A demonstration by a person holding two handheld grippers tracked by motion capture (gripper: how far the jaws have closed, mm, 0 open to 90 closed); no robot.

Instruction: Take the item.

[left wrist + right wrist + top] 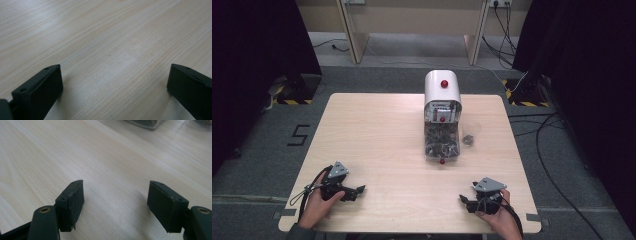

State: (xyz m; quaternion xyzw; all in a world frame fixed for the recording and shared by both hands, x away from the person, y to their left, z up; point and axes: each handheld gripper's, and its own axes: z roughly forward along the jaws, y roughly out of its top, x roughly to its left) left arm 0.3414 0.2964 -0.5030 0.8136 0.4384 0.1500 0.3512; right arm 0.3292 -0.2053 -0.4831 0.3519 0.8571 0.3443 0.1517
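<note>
Near the front edge of the wooden table point(377, 135), the left gripper point(357, 190) rests low in the person's left hand point(319, 202), its jaws pointing across the table toward the right gripper point(464, 201). From the left gripper view, its jaws stand wide apart with nothing but bare wood between them. The right gripper sits in the right hand point(499, 215) at the opposite front corner, well apart from the left one, and its jaws point back toward it. From the right gripper view, those jaws are also spread with only tabletop between the pads; they hold nothing.

Beyond both grippers, toward the far side of the table, stands a white dispenser point(442, 87) with a red knob point(444, 83) on top and a clear bin point(441, 142) full of dark small pieces below it. This bin lies ahead and to the left of the right gripper, well apart from it, and its edge shows at the top of the right gripper view point(145, 123). Just beside the bin, on its right, is a small clear cup point(470, 134) holding a few dark pieces. Nothing lies between either gripper and the dispenser; the wood there is open.
</note>
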